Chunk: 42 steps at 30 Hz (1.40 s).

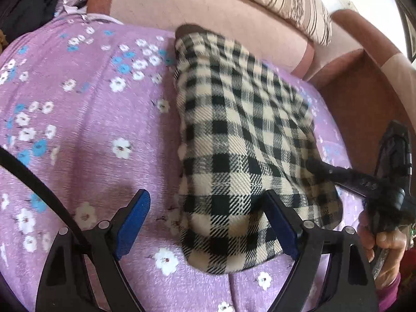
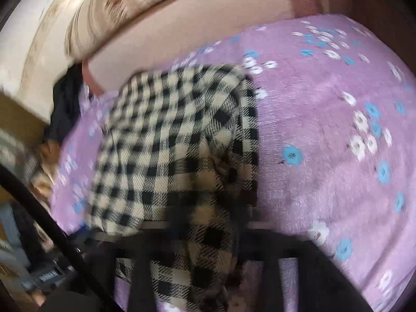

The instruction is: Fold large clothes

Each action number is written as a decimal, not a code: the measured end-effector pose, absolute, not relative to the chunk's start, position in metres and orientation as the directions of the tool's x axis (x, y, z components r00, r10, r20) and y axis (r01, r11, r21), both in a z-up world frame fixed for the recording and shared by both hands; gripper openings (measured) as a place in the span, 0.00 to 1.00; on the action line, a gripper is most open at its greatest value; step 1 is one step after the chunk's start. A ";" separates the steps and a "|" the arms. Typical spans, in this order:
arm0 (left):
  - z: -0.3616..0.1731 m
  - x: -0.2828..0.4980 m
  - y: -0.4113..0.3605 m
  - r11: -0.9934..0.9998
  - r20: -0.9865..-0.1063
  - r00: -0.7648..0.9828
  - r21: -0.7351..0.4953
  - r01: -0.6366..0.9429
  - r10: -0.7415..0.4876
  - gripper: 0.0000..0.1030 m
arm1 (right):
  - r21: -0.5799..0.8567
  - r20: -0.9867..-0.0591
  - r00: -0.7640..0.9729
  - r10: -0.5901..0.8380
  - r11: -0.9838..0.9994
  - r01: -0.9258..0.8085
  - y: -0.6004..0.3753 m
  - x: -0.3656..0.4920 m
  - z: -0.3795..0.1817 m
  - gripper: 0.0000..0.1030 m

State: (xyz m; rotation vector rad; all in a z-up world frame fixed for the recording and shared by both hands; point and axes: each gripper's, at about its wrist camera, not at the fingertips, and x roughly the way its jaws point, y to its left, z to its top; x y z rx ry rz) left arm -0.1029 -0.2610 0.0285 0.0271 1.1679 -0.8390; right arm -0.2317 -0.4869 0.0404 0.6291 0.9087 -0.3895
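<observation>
**Checked garment pinched at one edge on the floral blanket**

Left tongs [image 1: 208, 218] stand spread wide, their blue pads [image 1: 135, 215] apart, the right-hand one just at the near edge of the black-and-cream checked garment [image 1: 234, 135]. Right tongs [image 2: 208, 273] are pressed together on a bunched fold of that garment, though this view is blurred. A hand [image 1: 384, 244] grips the right tool. The garment lies lengthwise on a purple floral blanket [image 1: 91, 130]. Beyond it runs a pink sofa back [image 1: 208, 5] with a striped cushion [image 1: 293, 2].
</observation>
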 end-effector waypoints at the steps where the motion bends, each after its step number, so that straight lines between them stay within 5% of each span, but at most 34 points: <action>1: 0.024 -0.103 -0.264 0.701 -0.820 0.123 -0.390 0.597 -0.560 0.88 | 0.289 -0.822 0.561 -0.097 0.778 0.557 -0.485 -0.233 0.042 0.07; 6: 0.005 -0.099 -0.272 0.694 -0.820 0.078 -0.424 0.582 -0.567 0.95 | 0.214 -0.872 0.469 -0.143 0.749 0.627 -0.498 -0.246 0.014 0.05; 10: 0.014 -0.093 -0.268 0.690 -0.800 0.085 -0.452 0.565 -0.593 0.95 | 0.326 -0.811 0.573 -0.121 0.719 0.613 -0.505 -0.259 0.032 0.07; 11: 0.019 -0.091 -0.268 0.689 -0.795 0.101 -0.445 0.573 -0.598 0.95 | 0.343 -0.793 0.594 -0.137 0.706 0.620 -0.508 -0.262 0.039 0.11; 13: 0.025 -0.088 -0.270 0.689 -0.795 0.115 -0.433 0.581 -0.596 0.95 | 0.380 -0.755 0.634 -0.165 0.679 0.629 -0.518 -0.261 0.050 0.61; 17: 0.024 -0.081 -0.276 0.699 -0.801 0.115 -0.430 0.571 -0.587 0.95 | 0.395 -0.755 0.635 -0.163 0.661 0.638 -0.535 -0.227 0.051 0.67; 19: 0.020 -0.079 -0.278 0.699 -0.805 0.107 -0.431 0.570 -0.583 0.95 | 0.387 -0.770 0.624 -0.135 0.678 0.625 -0.539 -0.198 0.044 0.58; 20: 0.019 -0.079 -0.279 0.699 -0.806 0.106 -0.430 0.571 -0.582 0.95 | 0.381 -0.777 0.618 -0.120 0.692 0.613 -0.539 -0.190 0.041 0.40; 21: 0.017 -0.078 -0.280 0.699 -0.808 0.103 -0.428 0.573 -0.580 0.95 | 0.356 -0.790 0.601 -0.120 0.707 0.610 -0.538 -0.181 0.041 0.06; 29: 0.019 -0.071 -0.293 0.656 -0.791 0.052 -0.467 0.592 -0.610 0.95 | 0.323 -0.799 0.578 -0.167 0.690 0.647 -0.548 -0.181 0.026 0.06; 30: 0.022 -0.069 -0.293 0.646 -0.778 0.051 -0.481 0.592 -0.626 0.95 | 0.361 -0.775 0.612 -0.155 0.687 0.631 -0.548 -0.189 0.036 0.08; 32: 0.027 -0.061 -0.293 0.622 -0.743 0.042 -0.526 0.581 -0.668 0.95 | 0.401 -0.754 0.645 -0.129 0.686 0.607 -0.548 -0.201 0.046 0.36; 33: 0.028 -0.055 -0.293 0.614 -0.730 0.036 -0.546 0.569 -0.682 0.95 | 0.425 -0.748 0.655 -0.104 0.684 0.593 -0.549 -0.208 0.048 0.71; 34: 0.026 -0.048 -0.295 0.612 -0.725 0.023 -0.563 0.555 -0.688 0.96 | 0.476 -0.733 0.678 -0.050 0.675 0.564 -0.549 -0.218 0.046 0.82; 42: -0.011 -0.026 -0.310 0.564 -0.683 -0.128 -0.682 0.466 -0.719 0.97 | 0.624 -0.695 0.701 0.161 0.620 0.476 -0.550 -0.217 -0.009 0.82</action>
